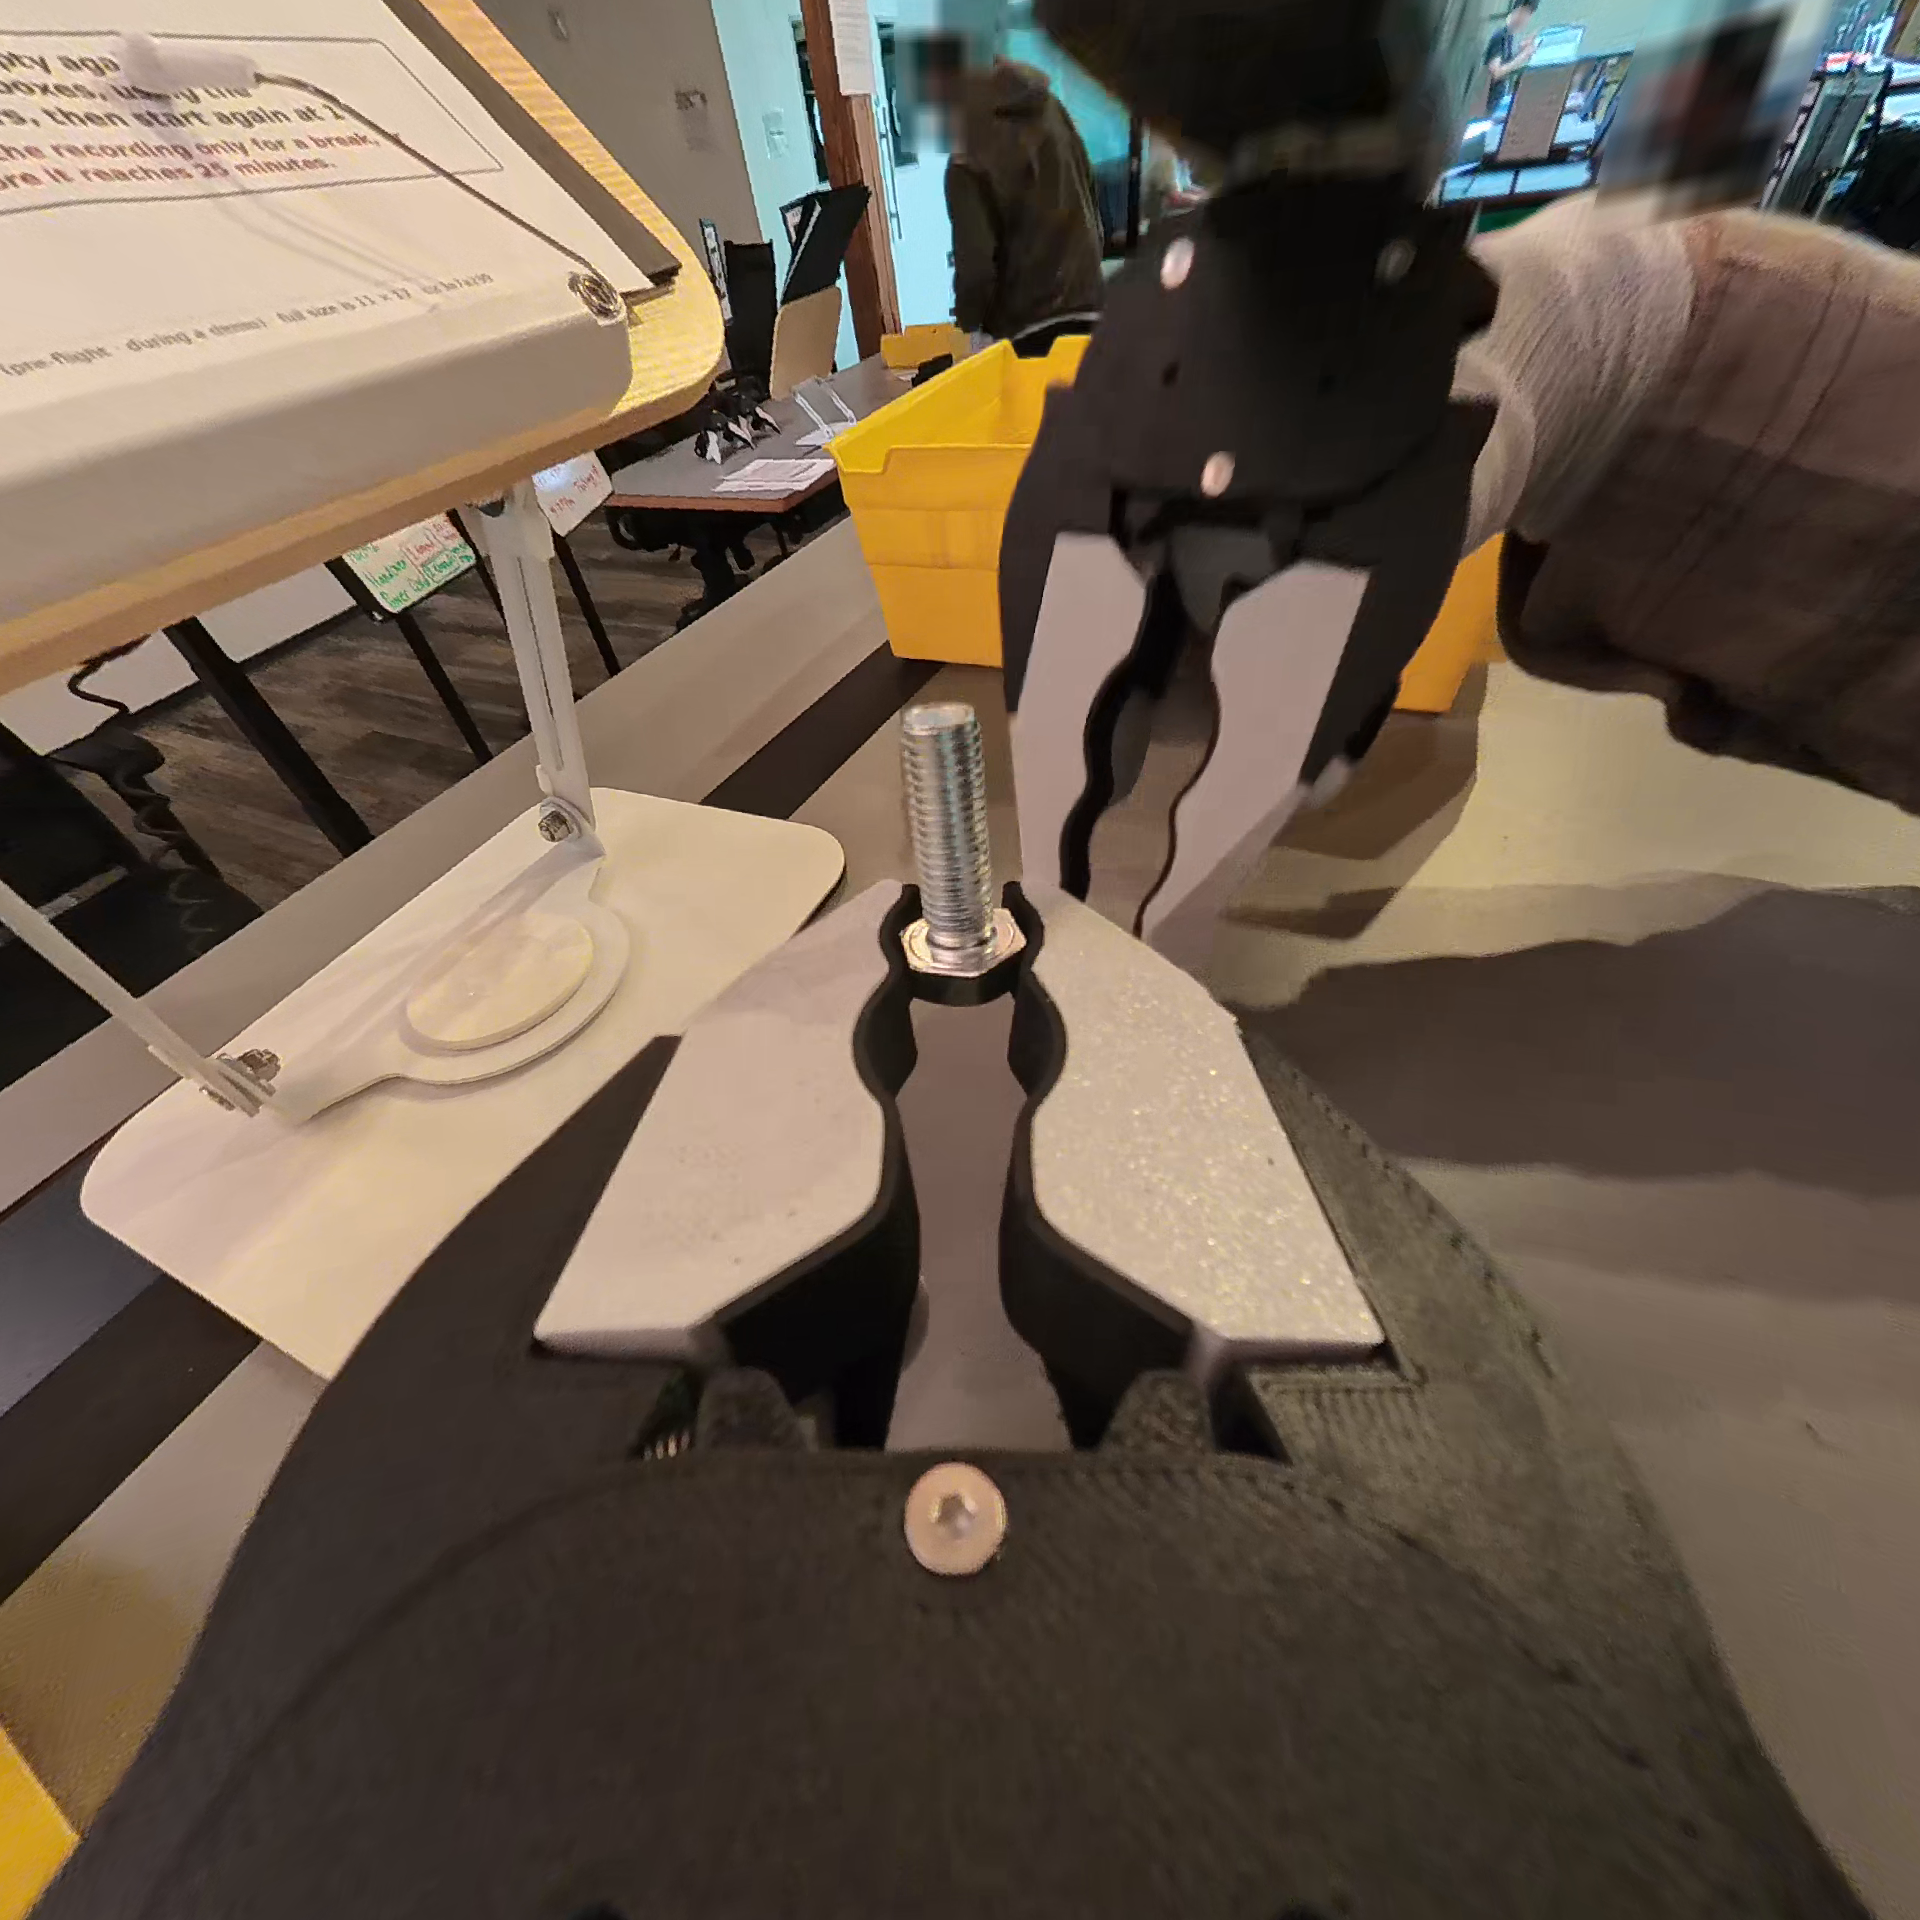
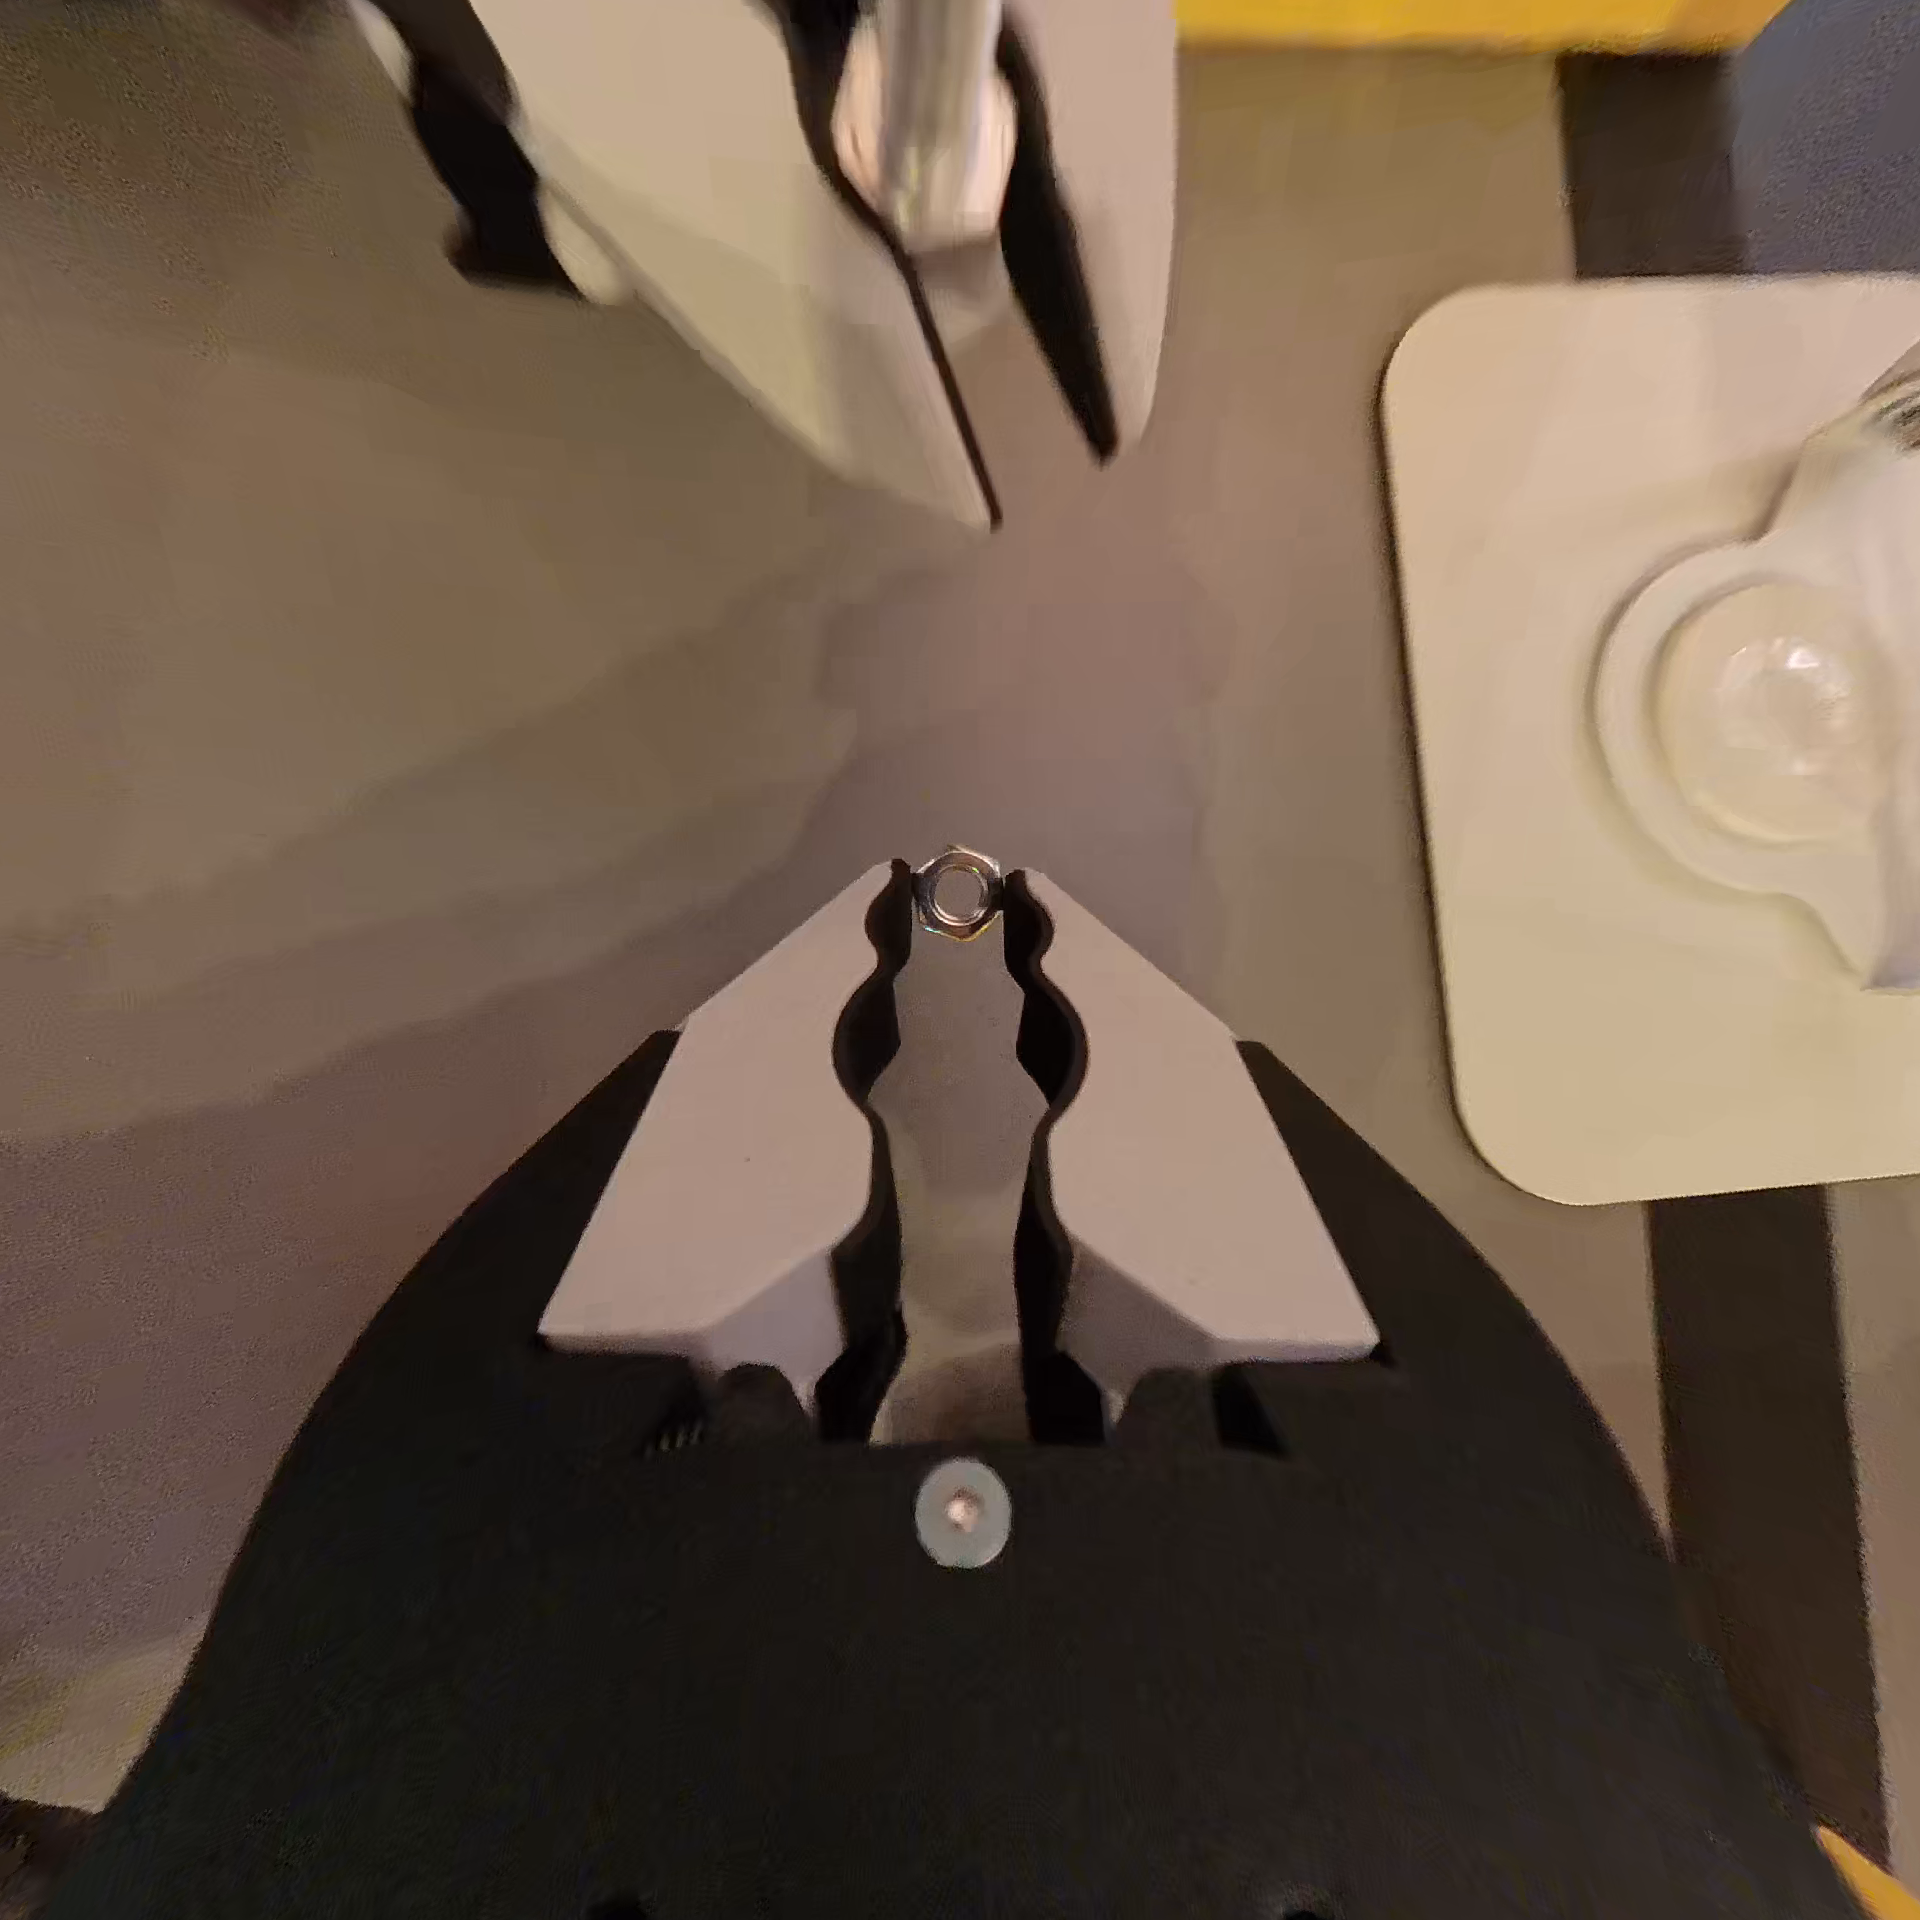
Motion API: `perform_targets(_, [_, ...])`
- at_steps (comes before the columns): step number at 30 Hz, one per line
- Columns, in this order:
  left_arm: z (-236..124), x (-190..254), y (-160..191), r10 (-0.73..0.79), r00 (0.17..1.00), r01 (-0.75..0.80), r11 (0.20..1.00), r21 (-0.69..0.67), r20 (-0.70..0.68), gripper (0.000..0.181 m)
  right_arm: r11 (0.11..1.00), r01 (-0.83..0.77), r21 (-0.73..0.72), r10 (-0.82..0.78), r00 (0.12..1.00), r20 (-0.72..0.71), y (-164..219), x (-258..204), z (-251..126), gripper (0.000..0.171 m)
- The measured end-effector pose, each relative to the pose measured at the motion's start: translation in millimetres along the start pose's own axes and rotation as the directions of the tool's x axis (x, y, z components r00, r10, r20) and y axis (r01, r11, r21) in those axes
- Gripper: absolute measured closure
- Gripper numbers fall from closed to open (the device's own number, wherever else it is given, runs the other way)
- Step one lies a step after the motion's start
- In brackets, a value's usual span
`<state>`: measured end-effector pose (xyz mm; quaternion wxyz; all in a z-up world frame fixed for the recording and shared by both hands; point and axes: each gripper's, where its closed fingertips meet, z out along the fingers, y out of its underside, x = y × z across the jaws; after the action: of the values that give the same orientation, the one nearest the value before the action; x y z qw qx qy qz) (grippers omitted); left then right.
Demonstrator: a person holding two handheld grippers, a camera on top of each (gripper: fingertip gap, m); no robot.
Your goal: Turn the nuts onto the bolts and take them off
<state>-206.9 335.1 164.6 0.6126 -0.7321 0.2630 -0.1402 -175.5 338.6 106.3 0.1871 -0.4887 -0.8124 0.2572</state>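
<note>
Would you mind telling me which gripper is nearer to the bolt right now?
Left. The left gripper is shut on the bolt at its head, threads pointing up. The right gripper holds a nut and sits apart from the bolt, just beyond it.

Grey table point(image 1: 1558, 1299), teal walls point(image 1: 769, 62)

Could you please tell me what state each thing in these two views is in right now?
bolt: upright, head clamped, no nut on its thread
nut: pinched at the fingertips, off the bolt
left gripper: shut on the bolt
right gripper: shut on the nut
yellow bin: on the table, contents hidden
</note>
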Motion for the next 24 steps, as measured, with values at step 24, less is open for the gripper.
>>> perform_targets(24, [19, 38, 16, 0.259, 0.965, -0.262, 0.963, -0.069, -0.05, 0.167, 0.973, 0.198, 0.116, -0.189, 0.978, -0.088, -64, -31, -57, 0.155])
